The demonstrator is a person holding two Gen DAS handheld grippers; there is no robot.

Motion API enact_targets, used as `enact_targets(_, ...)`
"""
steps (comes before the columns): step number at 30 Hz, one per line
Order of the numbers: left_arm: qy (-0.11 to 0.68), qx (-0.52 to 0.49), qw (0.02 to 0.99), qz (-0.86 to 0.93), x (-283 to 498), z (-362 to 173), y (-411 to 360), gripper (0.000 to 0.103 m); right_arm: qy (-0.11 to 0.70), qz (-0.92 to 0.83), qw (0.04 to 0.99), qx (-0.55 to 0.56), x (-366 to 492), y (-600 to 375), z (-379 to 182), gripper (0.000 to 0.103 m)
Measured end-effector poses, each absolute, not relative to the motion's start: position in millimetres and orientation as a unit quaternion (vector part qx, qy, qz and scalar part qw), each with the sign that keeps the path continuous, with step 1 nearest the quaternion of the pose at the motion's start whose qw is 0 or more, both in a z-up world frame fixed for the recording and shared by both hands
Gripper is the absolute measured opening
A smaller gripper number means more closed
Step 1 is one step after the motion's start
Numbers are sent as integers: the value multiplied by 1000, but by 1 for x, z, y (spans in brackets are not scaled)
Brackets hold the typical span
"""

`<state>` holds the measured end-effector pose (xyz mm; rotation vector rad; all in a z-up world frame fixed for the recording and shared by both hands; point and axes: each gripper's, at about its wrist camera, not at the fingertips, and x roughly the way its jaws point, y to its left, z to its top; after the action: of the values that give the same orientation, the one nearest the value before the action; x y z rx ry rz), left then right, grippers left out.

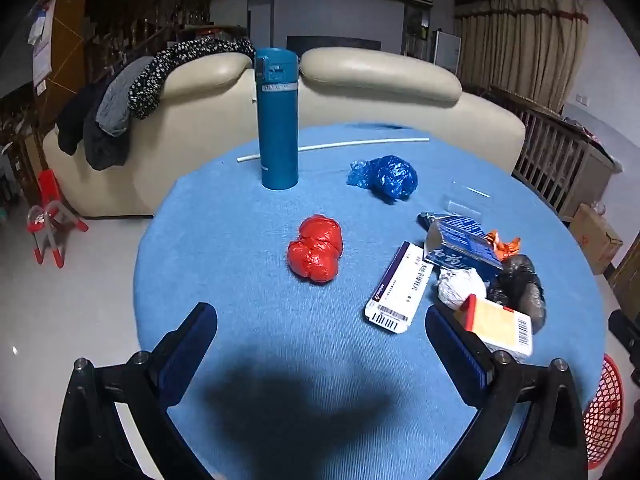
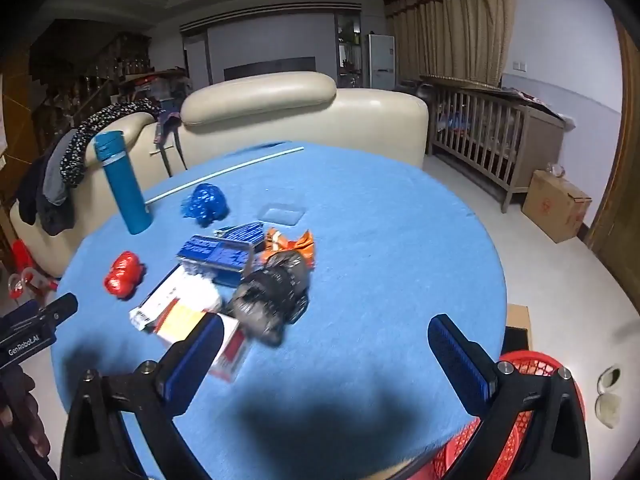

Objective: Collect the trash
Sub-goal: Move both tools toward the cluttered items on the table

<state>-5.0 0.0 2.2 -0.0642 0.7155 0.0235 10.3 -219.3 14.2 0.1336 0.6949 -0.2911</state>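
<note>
Blue-padded fingers of both tools are seen spread wide with nothing between them. The right hand-held gripper hangs over the near edge of the desk, and a red basket is seen just below and to its right, off the desk edge. Closest ahead of it, slightly left, a yellow-and-white box lies partly behind its left finger, and just beyond that a crumpled black bag is found, nearly on the centre line. That bag is judged the right tool's nearest pick, being soft, wrinkled and blurred in this view. Farther off lie a blue carton, an orange wrapper and a blue bag.

The left hand-held gripper is held over the same near edge. Straight ahead of it, well apart, a red bag is seen, knotted and glossy, its long axis running away and slightly right. A white carton lies ahead-right, lengthwise. Farthest, a teal flask stands upright.
</note>
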Motion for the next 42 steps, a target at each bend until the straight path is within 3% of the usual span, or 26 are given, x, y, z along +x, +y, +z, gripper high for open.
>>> enact_targets(8,334,-26,942,13,-36,10,-1,103,320,-126,936,76,-22,-199,16,103)
enact_targets(42,331,4,944,2,-42,7,-18,103,309,-107,942,68,-30,-187,10,103)
